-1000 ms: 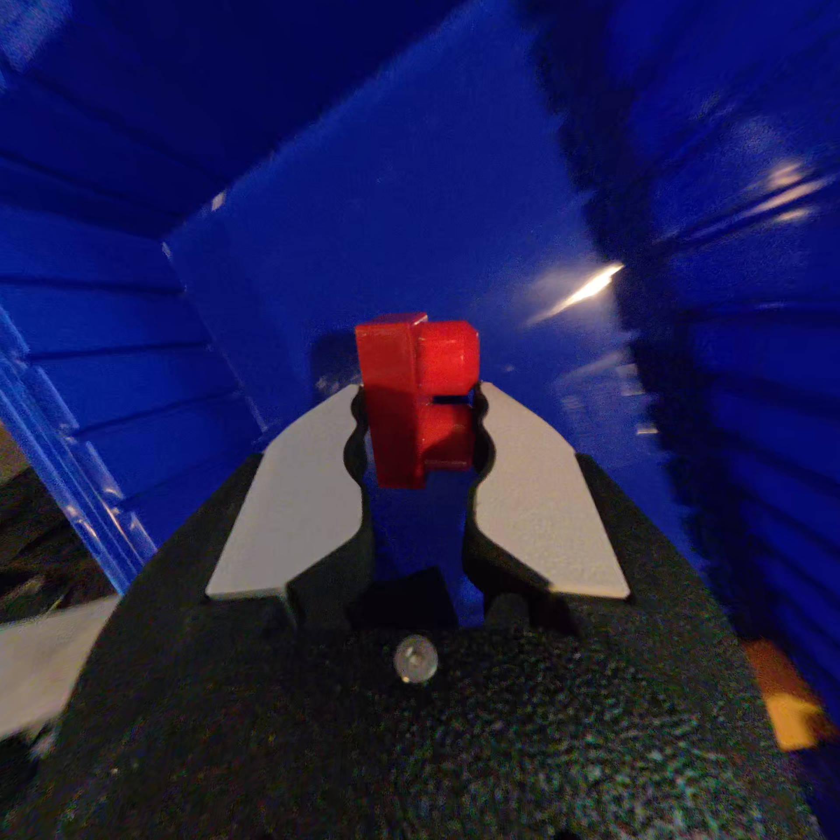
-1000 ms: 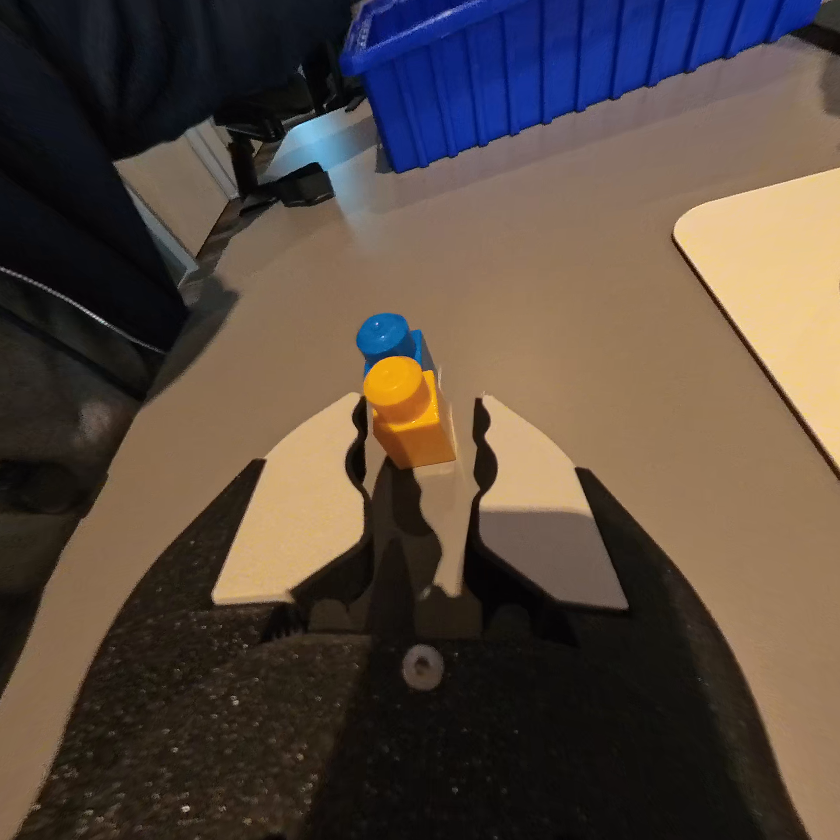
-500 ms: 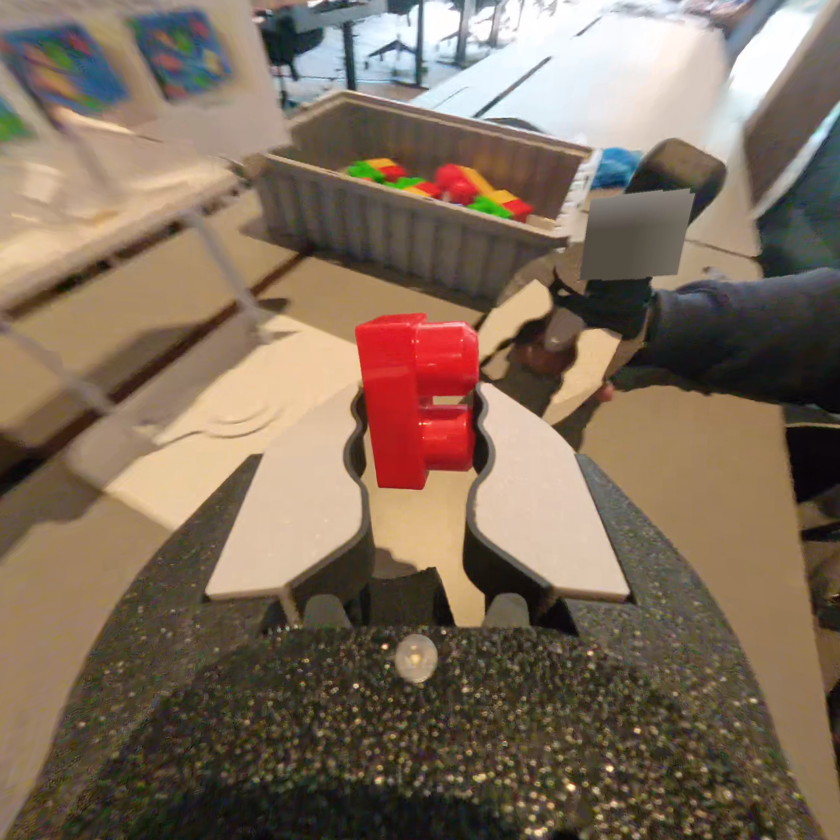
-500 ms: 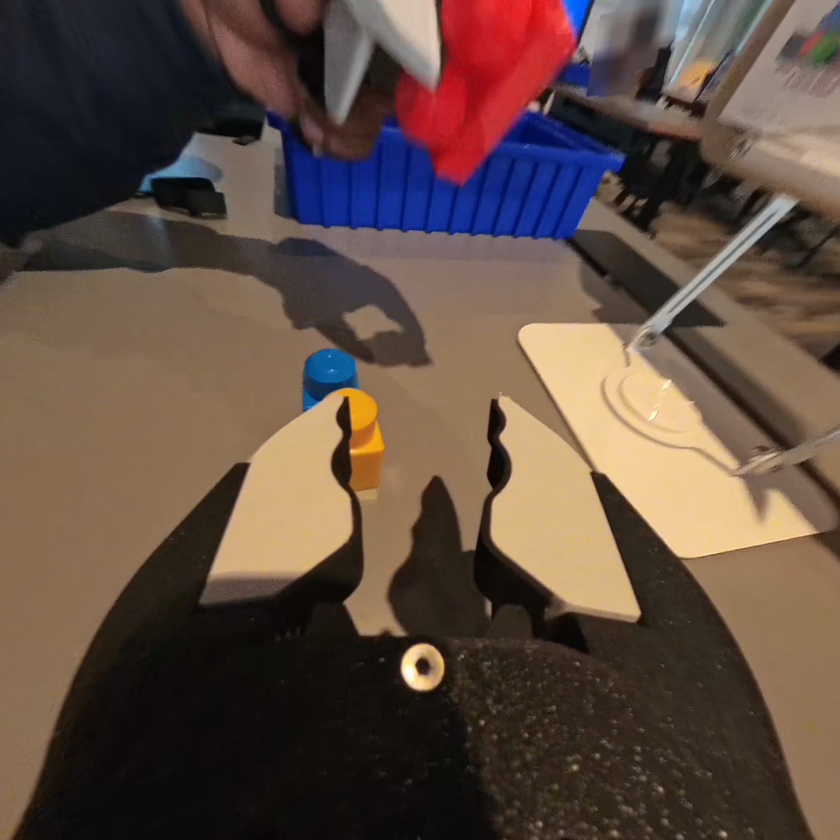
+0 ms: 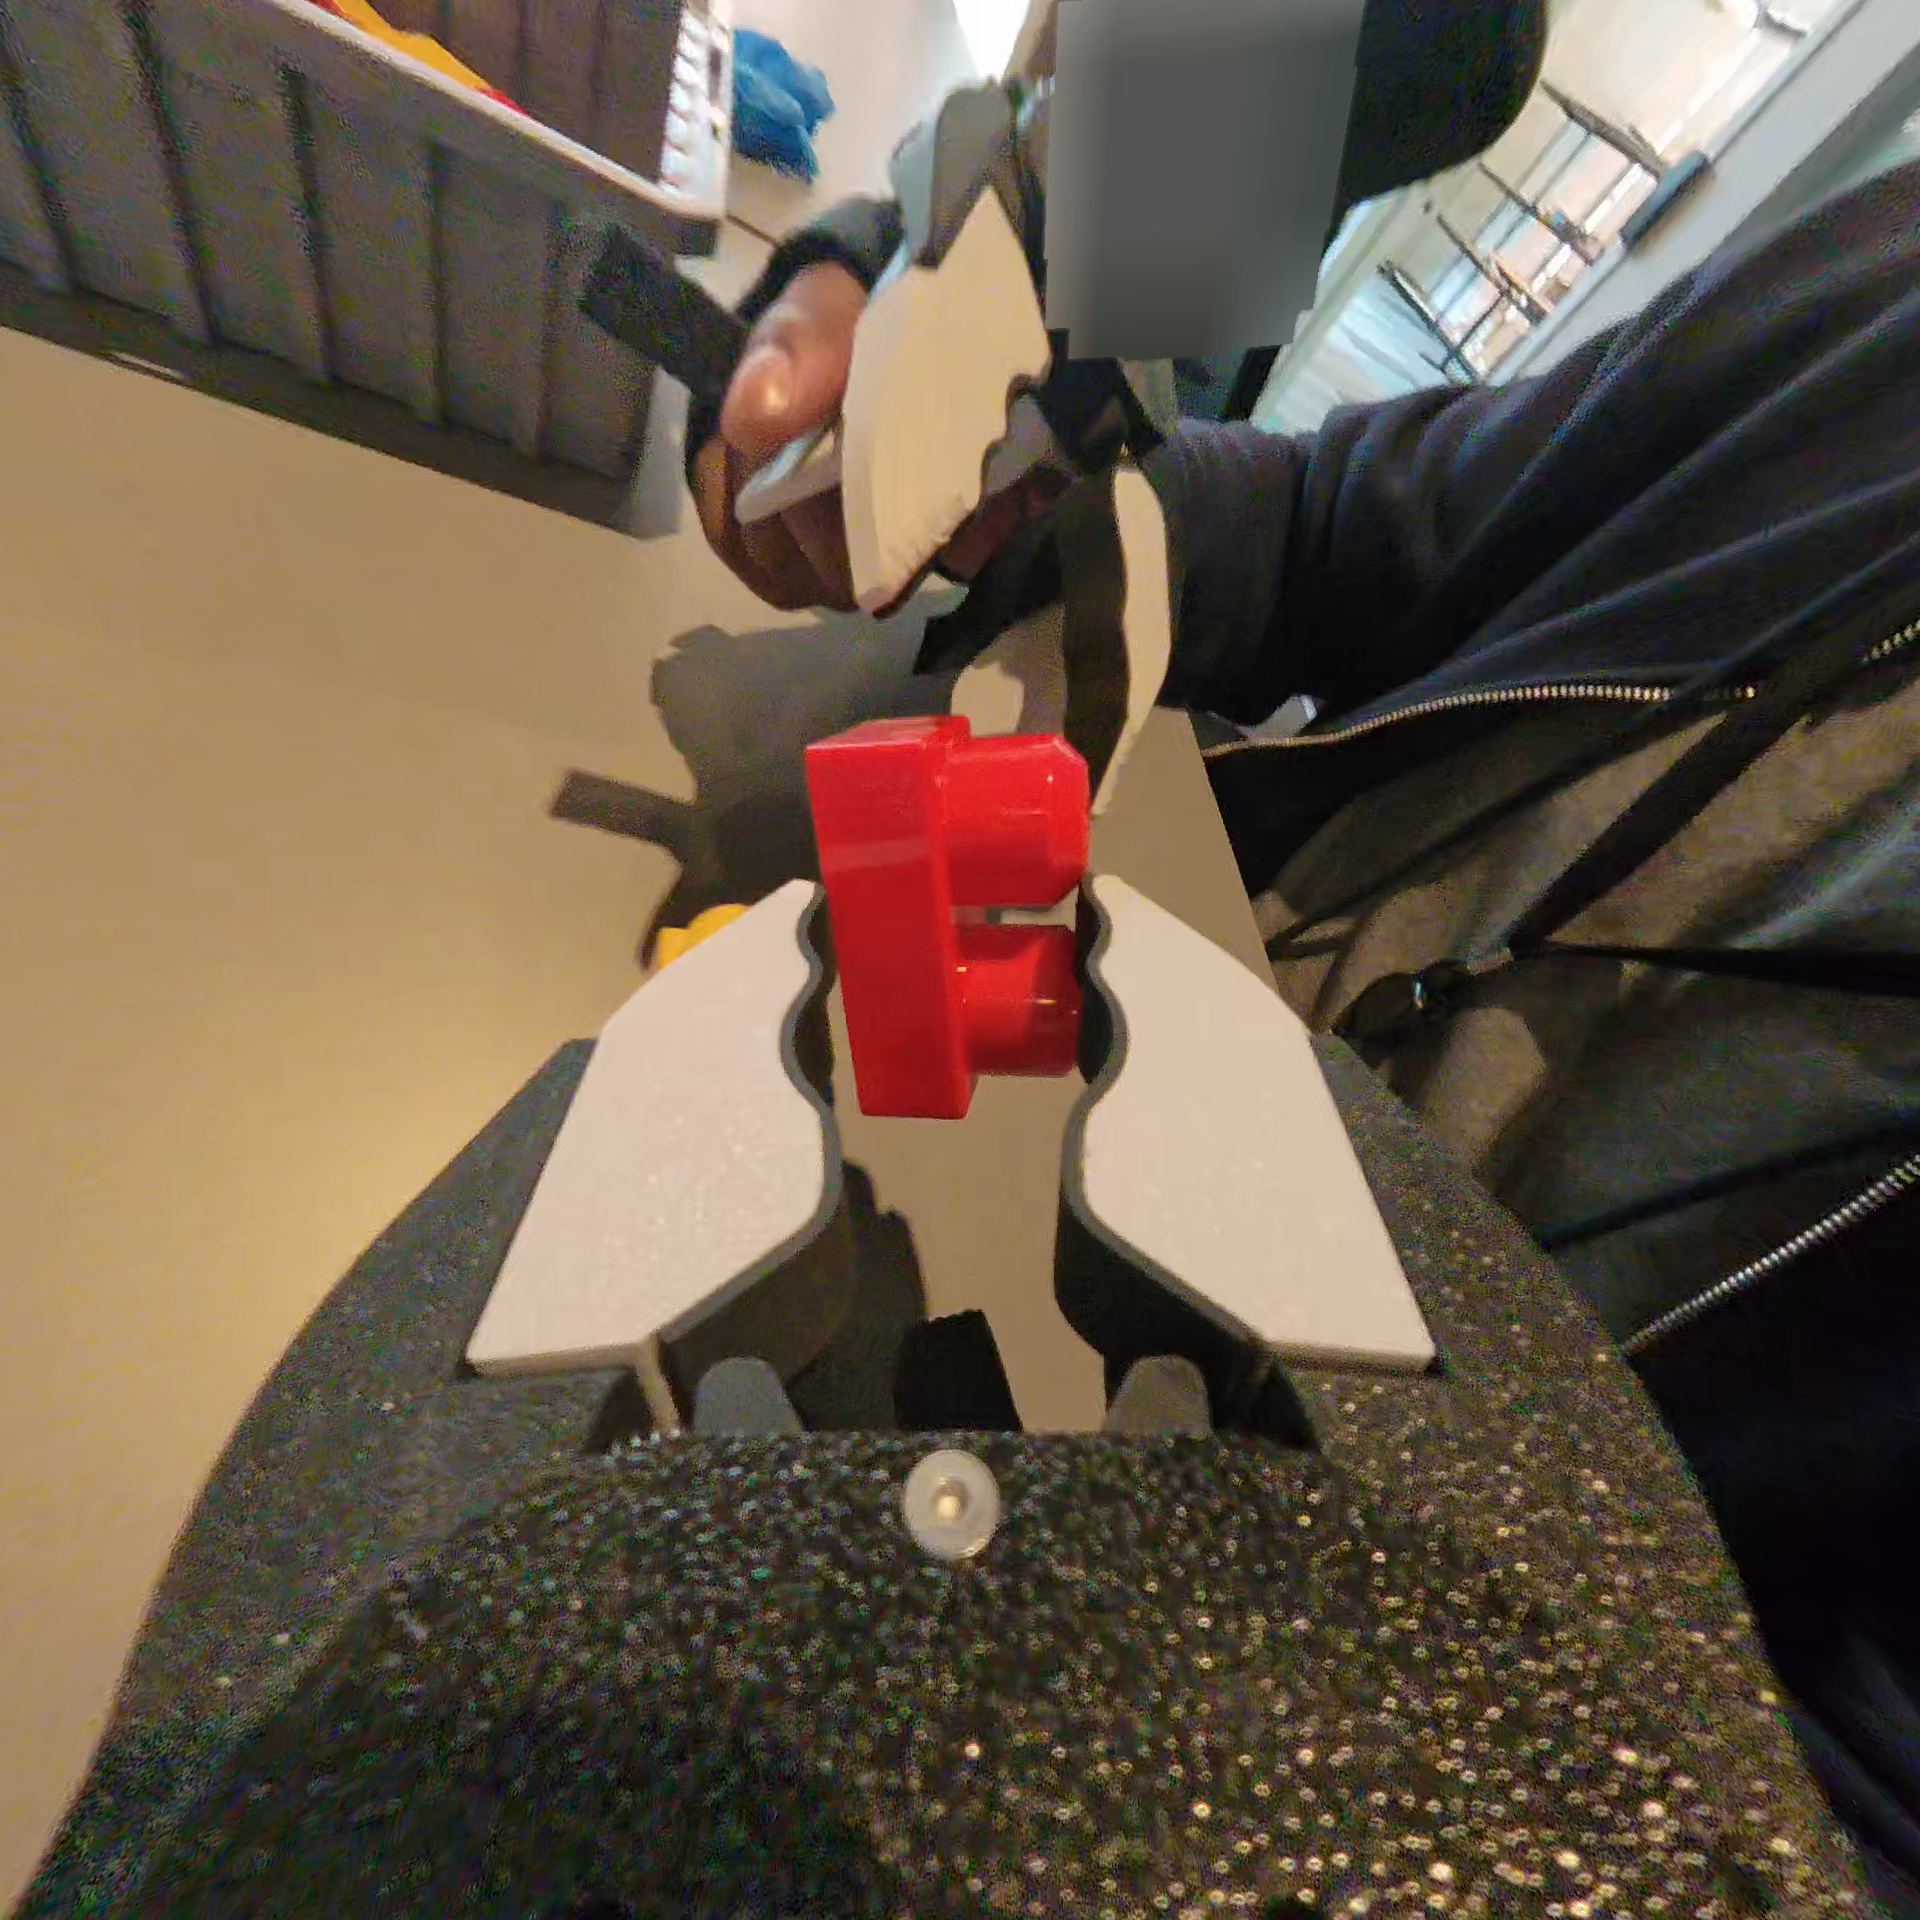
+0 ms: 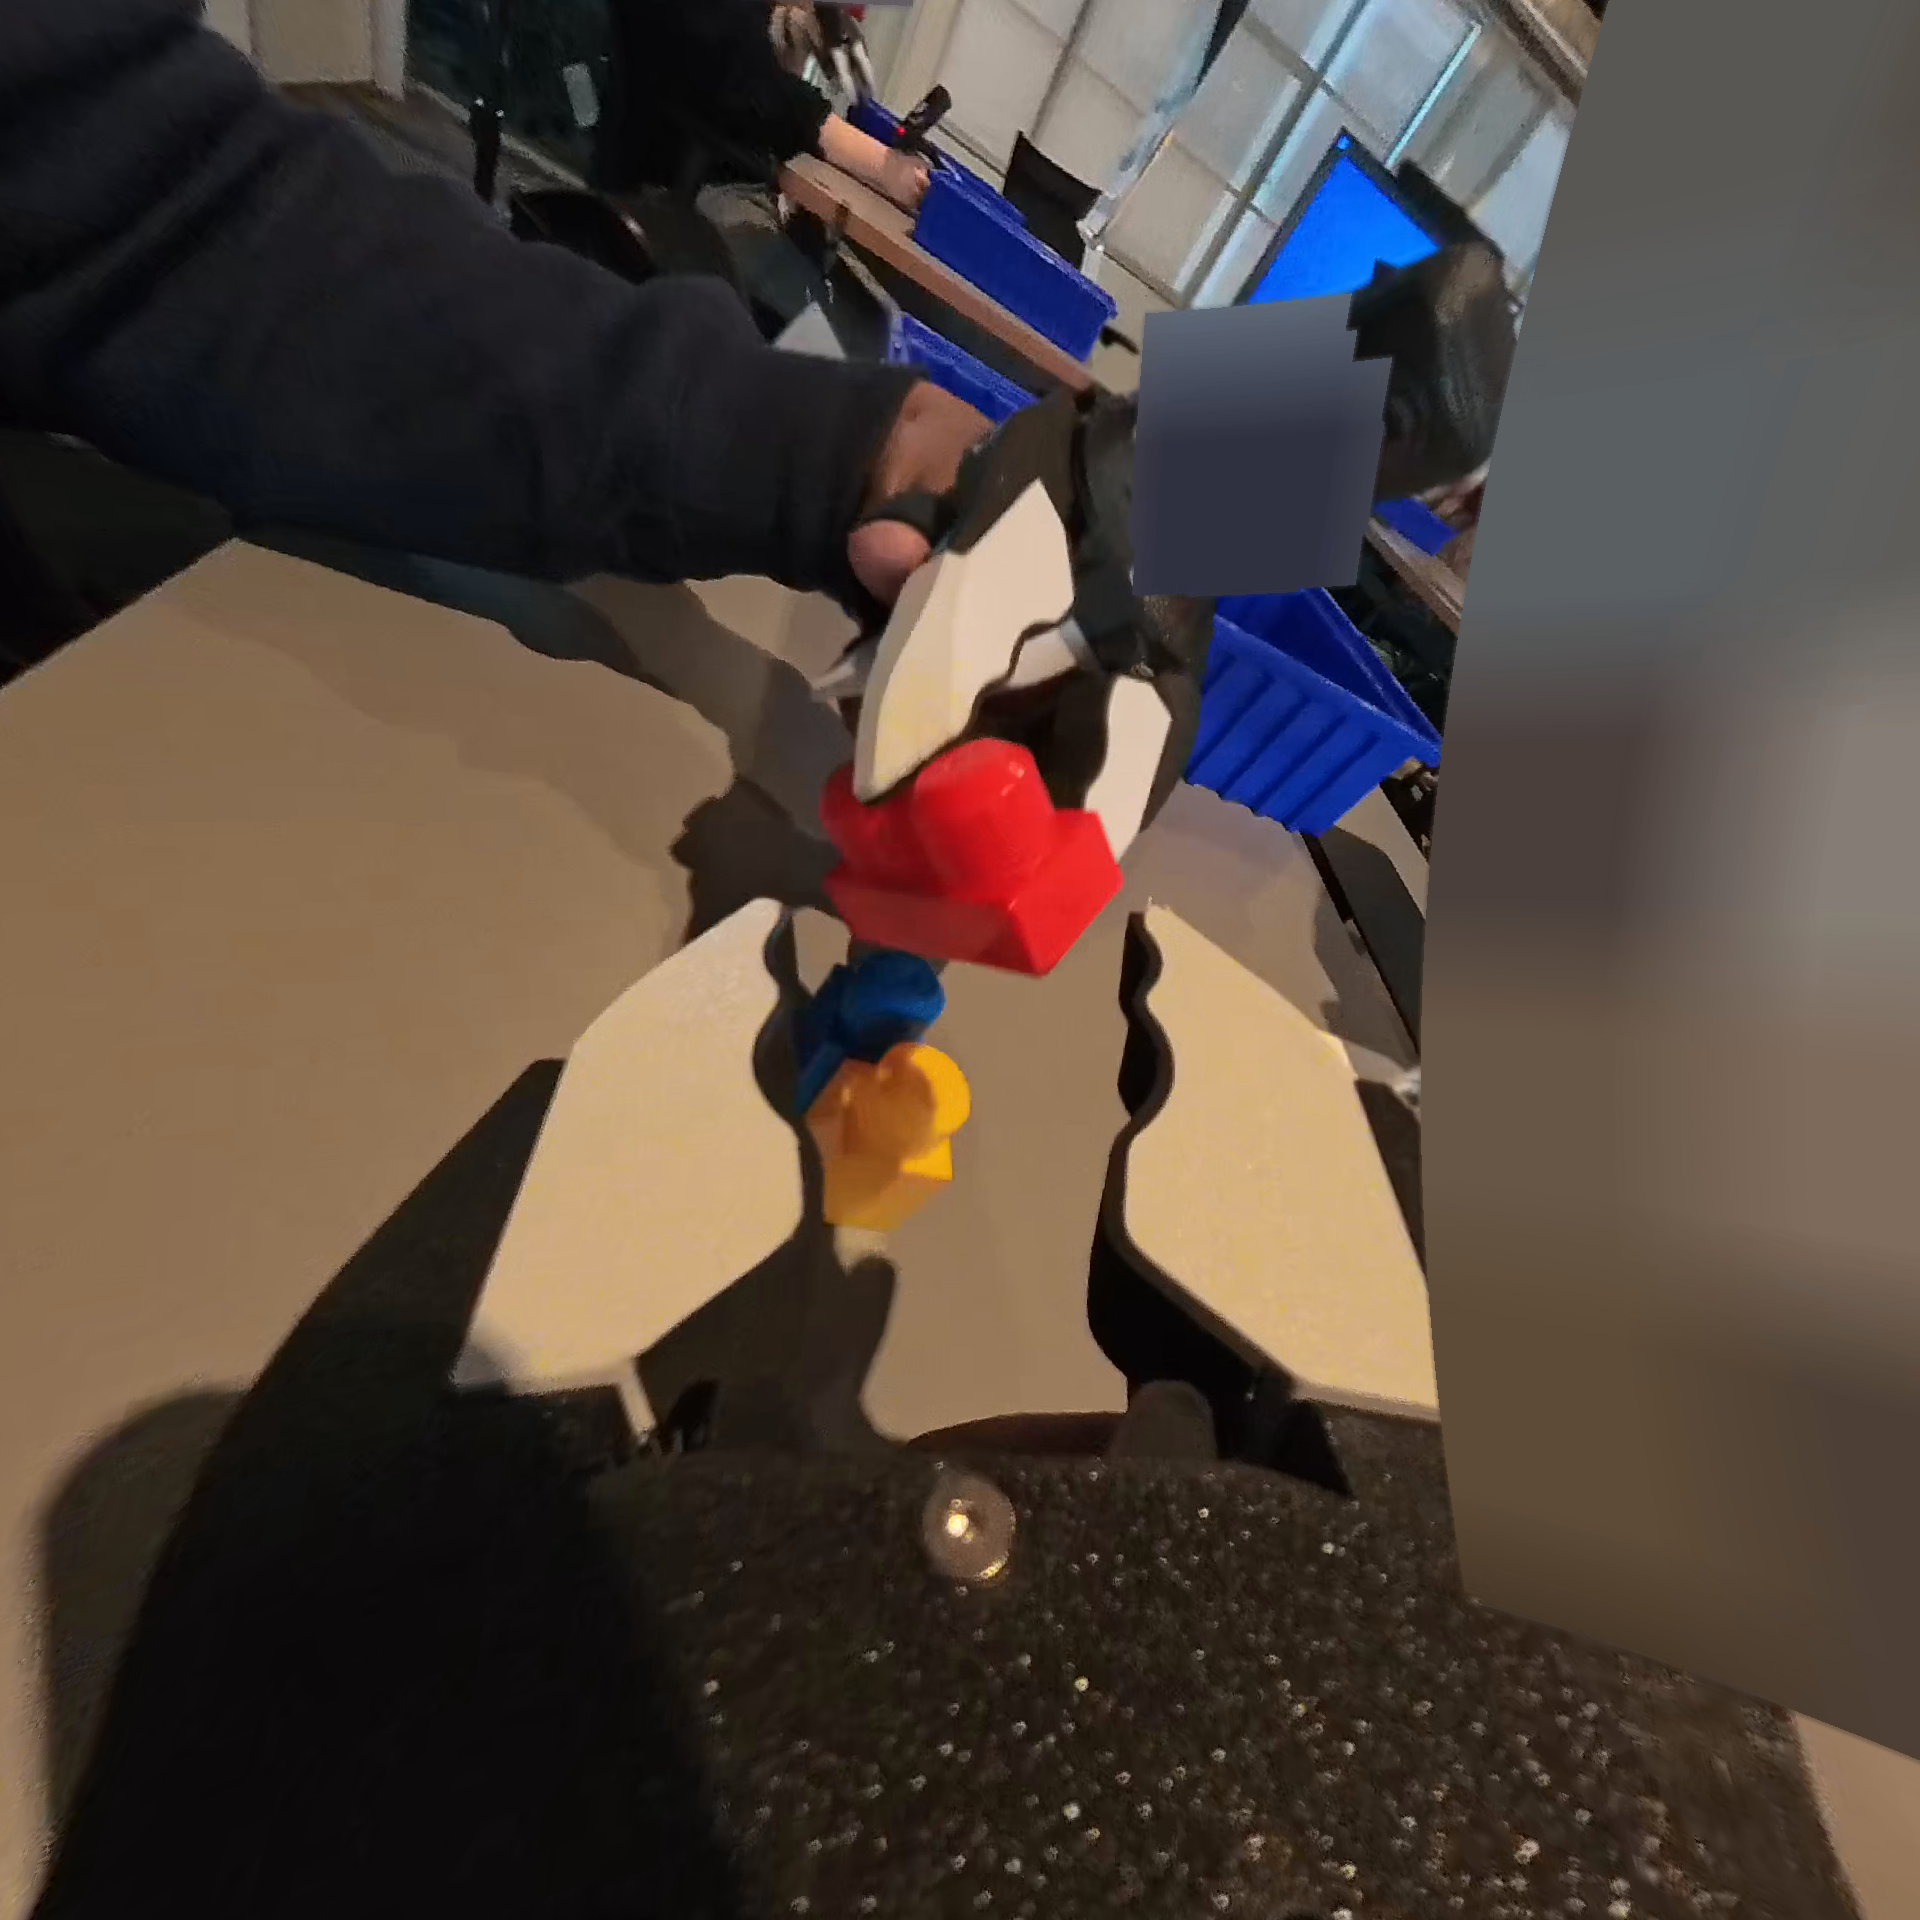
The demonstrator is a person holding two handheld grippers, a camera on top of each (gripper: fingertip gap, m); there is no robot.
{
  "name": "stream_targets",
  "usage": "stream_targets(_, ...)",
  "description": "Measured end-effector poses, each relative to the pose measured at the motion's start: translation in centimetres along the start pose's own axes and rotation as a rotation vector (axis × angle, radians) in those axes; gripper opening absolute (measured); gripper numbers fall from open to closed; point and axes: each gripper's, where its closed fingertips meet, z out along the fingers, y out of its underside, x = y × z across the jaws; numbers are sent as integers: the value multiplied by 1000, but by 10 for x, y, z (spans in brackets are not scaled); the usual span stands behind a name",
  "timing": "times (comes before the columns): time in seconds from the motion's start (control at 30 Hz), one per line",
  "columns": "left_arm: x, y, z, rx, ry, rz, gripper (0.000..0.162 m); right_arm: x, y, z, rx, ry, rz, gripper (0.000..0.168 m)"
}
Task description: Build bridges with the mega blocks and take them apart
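My left gripper (image 5: 951, 904) is shut on a red two-stud block (image 5: 935, 914), studs turned to the right. In the right wrist view the left gripper (image 6: 987, 800) holds the red block (image 6: 966, 862) just above and behind a blue block (image 6: 873, 1008) and a yellow block (image 6: 888, 1132). These two stand side by side on the tan table (image 6: 364, 831). My right gripper (image 6: 956, 925) is open and empty, with the yellow block between its fingers. It also shows in the left wrist view (image 5: 987, 707), facing me. A bit of the yellow block (image 5: 691, 930) peeks past my left finger.
A grey bin (image 5: 312, 208) with coloured blocks stands at the far left of the table. A blue bin (image 6: 1299, 707) sits behind the left gripper. The person's dark sleeve (image 6: 416, 364) reaches in from the left, and their jacket (image 5: 1558, 727) fills the right.
My left gripper has carried the red block out of the blue bin, across the table, to just above the blue and yellow blocks. My right gripper has opened wider around the yellow block.
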Motion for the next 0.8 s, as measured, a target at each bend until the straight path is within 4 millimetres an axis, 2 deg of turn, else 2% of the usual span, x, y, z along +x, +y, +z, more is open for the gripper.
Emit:
stream_targets(0.13,16,7,15,-73,59,43,44,-15,-6,6,-34,-49,-73,58)
stream_targets(0.3,37,23,30,-173,146,118,44,-41,-5,6,-38,-189,-86,44)
stream_targets(0.47,44,35,36,-220,195,131,44,-58,-4,5,-46,-275,-100,37)
stream_targets(0.63,42,37,37,-199,185,136,44,-62,1,9,-86,-279,-103,37)
stream_targets(0.8,36,28,28,-105,114,151,44,-52,2,13,-98,-221,-81,37)
